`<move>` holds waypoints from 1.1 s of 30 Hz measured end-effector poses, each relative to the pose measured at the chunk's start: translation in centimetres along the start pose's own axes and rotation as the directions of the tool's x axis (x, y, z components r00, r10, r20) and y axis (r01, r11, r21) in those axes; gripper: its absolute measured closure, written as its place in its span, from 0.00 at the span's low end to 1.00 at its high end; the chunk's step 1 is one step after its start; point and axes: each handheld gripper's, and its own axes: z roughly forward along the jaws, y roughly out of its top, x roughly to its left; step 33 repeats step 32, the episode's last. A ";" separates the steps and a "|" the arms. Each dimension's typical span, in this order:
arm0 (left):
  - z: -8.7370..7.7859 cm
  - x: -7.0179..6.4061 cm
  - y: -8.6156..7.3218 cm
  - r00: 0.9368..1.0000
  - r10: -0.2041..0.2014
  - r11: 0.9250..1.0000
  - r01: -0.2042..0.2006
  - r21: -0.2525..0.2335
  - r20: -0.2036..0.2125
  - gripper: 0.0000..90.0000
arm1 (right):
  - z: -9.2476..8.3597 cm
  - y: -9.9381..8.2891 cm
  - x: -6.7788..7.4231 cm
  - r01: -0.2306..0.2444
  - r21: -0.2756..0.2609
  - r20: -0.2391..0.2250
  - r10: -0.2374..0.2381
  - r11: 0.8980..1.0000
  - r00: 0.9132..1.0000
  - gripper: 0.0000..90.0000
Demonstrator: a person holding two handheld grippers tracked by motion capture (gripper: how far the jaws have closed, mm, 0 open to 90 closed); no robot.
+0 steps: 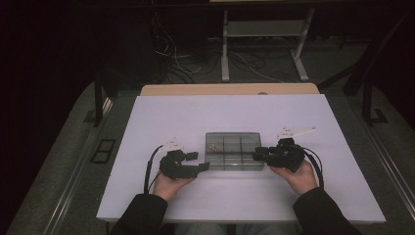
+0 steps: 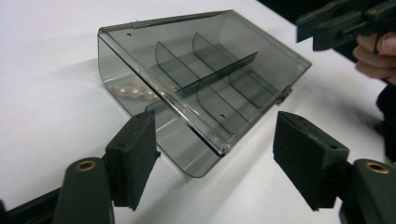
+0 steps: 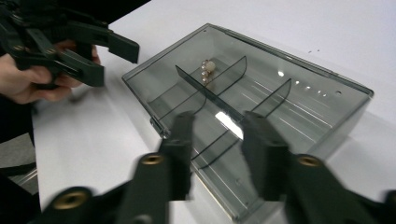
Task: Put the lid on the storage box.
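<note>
A: Where's the box (image 1: 233, 152)?

B: On the white table (image 1: 161, 117), just ahead of you, between your two tongs. Pearls (image 2: 133, 91) sit in one corner compartment.

A: And the tongs?

B: Your left gripper (image 2: 215, 156) stands apart, straddling the box's near corner, clamping nothing. Your right gripper (image 3: 217, 154) is partly apart above the box's edge, holding nothing.

A: Advice?

B: Steady the box's corner with the left, then work the front latch gently so the pearls don't scatter.

A: Any writing?

B: No label or brand can be read.
</note>
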 end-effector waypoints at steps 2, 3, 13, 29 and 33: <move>-0.3 -0.1 -0.2 1.000 -0.006 1.000 0.006 -0.006 0.011 0.30 | -0.3 -0.3 0.2 -0.006 -0.004 0.016 0.006 1.000 1.000 0.57; -0.5 -0.1 -0.2 1.000 -0.008 1.000 0.008 -0.008 0.015 0.28 | -0.4 -0.4 0.3 -0.009 -0.009 0.018 0.009 1.000 1.000 0.53; -1.8 -0.6 -0.9 0.999 -0.017 1.000 0.017 -0.017 0.047 0.14 | -2.0 -1.8 0.6 -0.032 -0.019 0.071 0.034 0.999 0.997 0.13; -3.1 -1.2 -2.8 1.000 -0.009 0.999 0.008 0.035 0.026 0.00 | -4.8 -5.8 0.6 -0.074 -0.007 0.055 0.074 0.997 0.996 0.00; -3.3 -1.0 -3.0 1.000 -0.012 0.999 0.011 0.031 0.022 0.00 | -5.0 -6.3 0.6 -0.074 -0.006 0.052 0.075 0.997 0.996 0.00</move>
